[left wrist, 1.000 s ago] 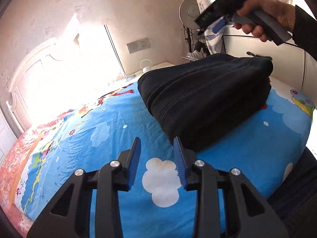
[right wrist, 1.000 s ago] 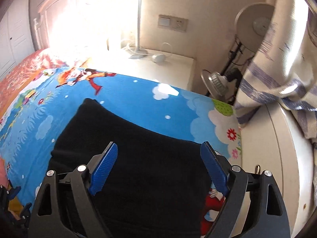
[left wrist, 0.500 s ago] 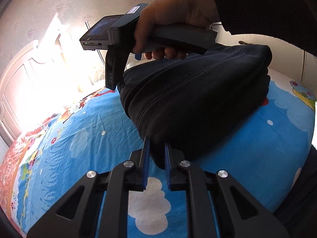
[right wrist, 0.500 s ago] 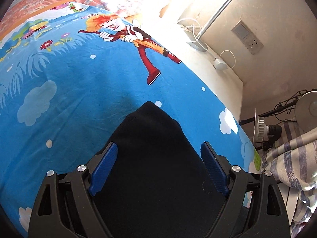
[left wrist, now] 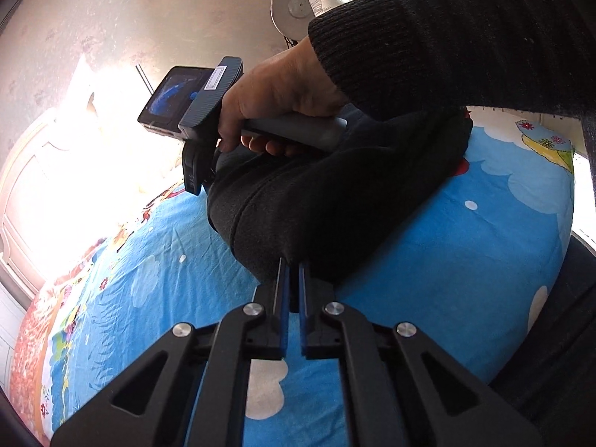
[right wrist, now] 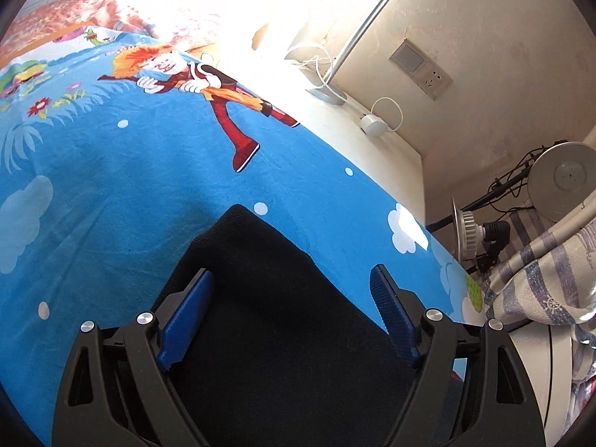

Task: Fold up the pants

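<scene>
On the left we see the bedsheet (left wrist: 111,298), blue with clouds and cartoon figures, running toward a bright headboard. Our left gripper (left wrist: 292,272) sits low over it, its blue pads clenched on the near edge of the folded black pants (left wrist: 335,216); a thin fold of the dark cloth is pinched between them. The pants lie as a thick bundle on the sheet, toward the corner of the bed. Above the bundle our right hand (left wrist: 275,100), in a black knit sleeve (left wrist: 465,37), holds the handle of the other tool, which hangs over the far side of the pants.

From the right wrist, the sheet (right wrist: 111,186) fills the left, with a red-haired cartoon figure (right wrist: 208,85) printed on it. Our right gripper (right wrist: 288,298) stands released, jaws wide and just closing in a little, the pants (right wrist: 279,335) lying between and under the pads, which do not press on the cloth. Further right are a wall socket (right wrist: 421,69), a lamp (right wrist: 566,178) and a striped cloth (right wrist: 540,279).
</scene>
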A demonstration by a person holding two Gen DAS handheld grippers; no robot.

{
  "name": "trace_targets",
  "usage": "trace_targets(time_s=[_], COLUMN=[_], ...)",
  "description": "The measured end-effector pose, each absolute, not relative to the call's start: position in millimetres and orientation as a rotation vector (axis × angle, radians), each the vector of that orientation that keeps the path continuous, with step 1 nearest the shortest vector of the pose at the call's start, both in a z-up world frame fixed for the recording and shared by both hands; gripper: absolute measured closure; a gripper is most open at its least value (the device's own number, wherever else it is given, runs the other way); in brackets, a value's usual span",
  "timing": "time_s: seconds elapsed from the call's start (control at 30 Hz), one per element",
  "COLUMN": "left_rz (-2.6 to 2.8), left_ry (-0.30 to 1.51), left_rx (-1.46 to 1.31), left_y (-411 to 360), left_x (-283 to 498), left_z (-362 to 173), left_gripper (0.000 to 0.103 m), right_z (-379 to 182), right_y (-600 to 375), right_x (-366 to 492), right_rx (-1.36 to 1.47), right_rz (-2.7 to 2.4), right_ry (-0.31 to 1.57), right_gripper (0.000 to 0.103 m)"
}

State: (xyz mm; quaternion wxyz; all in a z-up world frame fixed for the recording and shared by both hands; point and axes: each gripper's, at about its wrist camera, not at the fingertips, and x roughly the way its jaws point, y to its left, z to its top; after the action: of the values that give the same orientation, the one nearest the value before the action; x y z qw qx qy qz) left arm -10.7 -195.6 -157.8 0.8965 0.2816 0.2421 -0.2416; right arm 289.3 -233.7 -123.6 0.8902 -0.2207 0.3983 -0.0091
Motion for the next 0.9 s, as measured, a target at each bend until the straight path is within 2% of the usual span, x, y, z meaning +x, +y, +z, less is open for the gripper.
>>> trace_targets(time_s=[0.17,0.37,0.43,0.47,0.5,0.7,0.73,0.77,0.8,0.9], left_rz=[-0.505,-0.492,-0.495,-0.486,-0.486,-0.574,-0.601,-0.616,-0.622,-0.654], left_ry=[0.503,0.536,0.532,0.530,0.527,0.637,0.669,0.685,0.689,0.673], left_rx=[0.574,0.507,0.500,0.502,0.497,0.453,0.434,0.423,0.405,0.413], left_y=[-197.8,-186.6,-181.9,-179.3,-176.8,-176.0,-175.4,-174.8,-173.0,-172.4], left_x=[-14.2,-6.4,-6.2,-6.8,-7.7,15.4,24.0,32.5,39.3,37.3], left_z=[-153.2,-148.1,-149.1,-149.9,-150.7,-166.5,-168.8,-171.6,-171.9,-160.8], left_gripper=[0.100,0.098,0.087,0.061,0.043,0.046,0.051,0.067,0.077,0.087], right_z=[-133.1,-125.7,-108.7,-104.1,-103.6,-135.6,-143.5,-148.6,-149.2,-151.1], right_y=[-243.9,-236.8,-232.3,-228.2,-222.0,-194.9,-196.9,-199.9,-203.9,-215.2], right_x=[300.2,293.3,277.9,269.9,262.9,243.8,247.2,250.0,252.3,255.6], right_rx=[-0.404,-0.417,-0.389,-0.393,-0.419,-0.632,-0.623,-0.597,-0.563,-0.490], right_rz=[-0.021,-0.032,0.043,0.091,0.131,0.184,0.180,0.183,0.182,0.177], right_ry=[0.896,0.865,0.891,0.927,0.973,1.071,1.084,1.087,1.073,1.041], right_gripper=[0.024,0.024,0.025,0.025,0.025,0.025,0.024,0.023,0.021,0.021])
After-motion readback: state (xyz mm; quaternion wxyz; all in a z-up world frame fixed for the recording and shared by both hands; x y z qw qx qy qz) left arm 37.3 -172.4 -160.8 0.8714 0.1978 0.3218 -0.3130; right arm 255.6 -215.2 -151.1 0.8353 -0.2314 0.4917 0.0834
